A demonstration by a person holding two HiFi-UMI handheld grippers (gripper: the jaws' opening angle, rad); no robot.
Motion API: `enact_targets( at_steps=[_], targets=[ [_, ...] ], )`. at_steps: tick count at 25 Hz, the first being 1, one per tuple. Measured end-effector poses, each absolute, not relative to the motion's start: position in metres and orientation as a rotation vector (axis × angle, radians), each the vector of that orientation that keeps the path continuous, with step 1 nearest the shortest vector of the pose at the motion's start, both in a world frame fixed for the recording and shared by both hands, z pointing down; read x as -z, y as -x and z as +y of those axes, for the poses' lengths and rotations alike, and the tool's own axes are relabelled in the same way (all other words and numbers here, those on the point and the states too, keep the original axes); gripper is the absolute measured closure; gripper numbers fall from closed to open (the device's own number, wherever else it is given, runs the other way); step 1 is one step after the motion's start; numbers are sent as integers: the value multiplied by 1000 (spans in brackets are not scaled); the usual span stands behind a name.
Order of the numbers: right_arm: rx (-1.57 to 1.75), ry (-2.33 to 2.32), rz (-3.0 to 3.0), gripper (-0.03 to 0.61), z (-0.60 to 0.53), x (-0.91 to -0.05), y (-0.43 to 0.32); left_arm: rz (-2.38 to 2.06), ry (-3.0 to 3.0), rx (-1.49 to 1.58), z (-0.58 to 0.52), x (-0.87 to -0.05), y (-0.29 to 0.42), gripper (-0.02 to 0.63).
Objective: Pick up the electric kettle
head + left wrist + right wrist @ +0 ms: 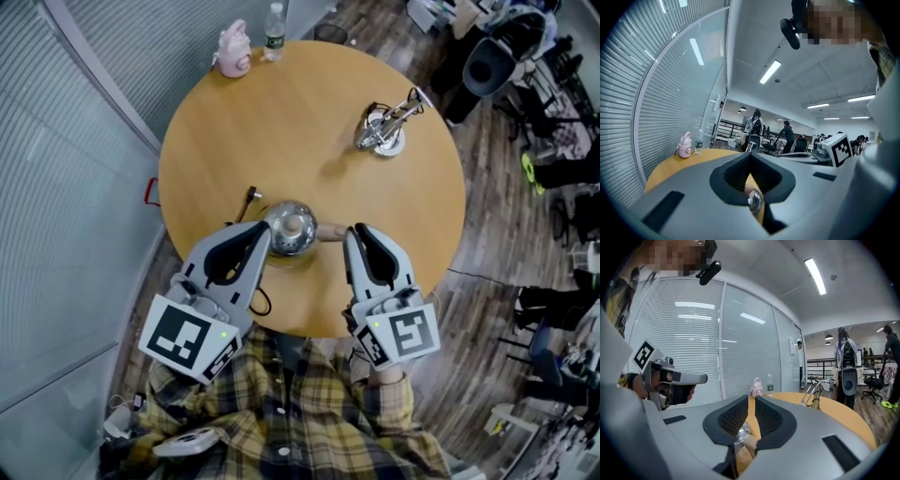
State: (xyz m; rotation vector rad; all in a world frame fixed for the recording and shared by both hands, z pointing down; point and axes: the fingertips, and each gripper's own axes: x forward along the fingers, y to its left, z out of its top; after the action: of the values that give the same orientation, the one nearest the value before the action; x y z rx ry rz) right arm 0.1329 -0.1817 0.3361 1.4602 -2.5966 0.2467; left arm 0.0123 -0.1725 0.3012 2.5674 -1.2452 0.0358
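Note:
The electric kettle [290,228] is a small shiny steel pot with a wooden handle [330,231] that points right. It stands near the front edge of the round wooden table [309,112]. My left gripper [262,232] is shut, its tip right beside the kettle's left side. My right gripper [354,232] is shut and empty, its tip just off the handle's end. In the left gripper view the kettle [755,201] shows low, under the closed jaws [750,157]. In the right gripper view the kettle [740,432] and handle lie beneath the jaws [751,399].
A silvery stand with a tilted rod [382,129] sits at the table's far right. At the far edge stand a pink bottle [232,49] and a clear water bottle [273,31]. A small dark object [250,198] lies left of the kettle. Office chairs [487,61] crowd the right.

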Motion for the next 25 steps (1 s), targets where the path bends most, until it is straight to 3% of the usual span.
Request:
enact_targets(
  at_steps=[21, 25],
  targets=[
    [-398, -1419, -2505, 336, -174, -424, -154, -1282, -2532, -136, -173, -345, -7, 611],
    [-408, -1414, -2481, 324, -178, -447, -159, -1313, -2505, -147, -173, -360, 2, 611]
  ],
)
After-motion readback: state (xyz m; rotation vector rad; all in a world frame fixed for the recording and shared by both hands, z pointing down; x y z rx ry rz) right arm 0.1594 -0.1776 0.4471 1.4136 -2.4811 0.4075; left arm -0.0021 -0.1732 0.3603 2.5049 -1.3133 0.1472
